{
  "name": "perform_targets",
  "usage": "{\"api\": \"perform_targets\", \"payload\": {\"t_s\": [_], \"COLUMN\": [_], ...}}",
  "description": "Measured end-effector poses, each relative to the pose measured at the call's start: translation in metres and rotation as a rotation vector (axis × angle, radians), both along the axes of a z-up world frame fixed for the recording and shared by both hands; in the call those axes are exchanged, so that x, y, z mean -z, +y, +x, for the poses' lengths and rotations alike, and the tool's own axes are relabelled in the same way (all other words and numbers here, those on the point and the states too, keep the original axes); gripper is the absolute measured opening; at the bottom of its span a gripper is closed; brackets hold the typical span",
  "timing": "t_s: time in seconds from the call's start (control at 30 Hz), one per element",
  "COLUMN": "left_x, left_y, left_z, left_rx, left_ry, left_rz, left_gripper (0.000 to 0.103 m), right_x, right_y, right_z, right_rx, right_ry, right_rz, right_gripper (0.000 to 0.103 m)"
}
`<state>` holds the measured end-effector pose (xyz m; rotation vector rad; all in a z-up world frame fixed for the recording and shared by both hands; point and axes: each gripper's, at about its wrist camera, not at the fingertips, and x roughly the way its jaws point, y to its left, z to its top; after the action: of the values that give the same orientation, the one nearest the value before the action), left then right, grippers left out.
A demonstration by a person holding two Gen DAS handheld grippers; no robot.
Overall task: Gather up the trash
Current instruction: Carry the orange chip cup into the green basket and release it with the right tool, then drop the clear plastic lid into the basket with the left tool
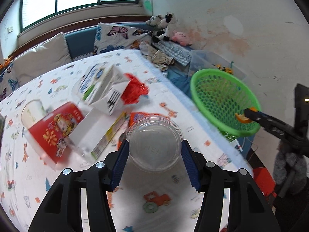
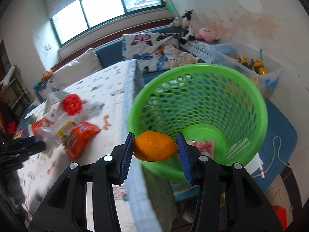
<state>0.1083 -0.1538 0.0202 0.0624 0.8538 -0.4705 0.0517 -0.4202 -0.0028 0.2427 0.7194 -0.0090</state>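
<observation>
Left gripper (image 1: 154,150): clamped on clear plastic cup (image 1: 155,143), cup upright between pads, above patterned tablecloth (image 1: 173,104). Right gripper (image 2: 155,147): clenched on orange peel (image 2: 154,148), peel squeezed between pads, at near rim of green basket (image 2: 200,104).

Left wrist view: close, angled down over patterned white bedsheet (image 1: 173,100). Right wrist view: close, angled down into green perforated plastic basket (image 2: 199,104). Shared: basket, sheet, window wall.
</observation>
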Motion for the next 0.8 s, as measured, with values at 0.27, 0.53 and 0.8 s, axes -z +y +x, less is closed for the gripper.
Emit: {"api": "perform_targets", "payload": {"t_s": [0.27, 0.53, 0.8], "left_x": [-0.01, -0.014, -0.012], "left_y": [-0.03, -0.065, -0.104], "left_z": [0.006, 0.021, 0.037], "left_rx": [0.047, 0.095, 0.147], "left_ry": [-0.009, 0.001, 0.015], "left_rz": [0.004, 0.008, 0.014], "left_gripper": [0.054, 0.054, 0.054], "right_x": [0.02, 0.033, 0.028], "right_y": [-0.021, -0.036, -0.045], "right_z": [0.013, 0.016, 0.01], "right_rx": [0.04, 0.066, 0.077], "right_ry": [0.052, 0.082, 0.064], "right_rz": [-0.002, 0.025, 0.025], "right_gripper": [0.047, 0.048, 0.054]}}
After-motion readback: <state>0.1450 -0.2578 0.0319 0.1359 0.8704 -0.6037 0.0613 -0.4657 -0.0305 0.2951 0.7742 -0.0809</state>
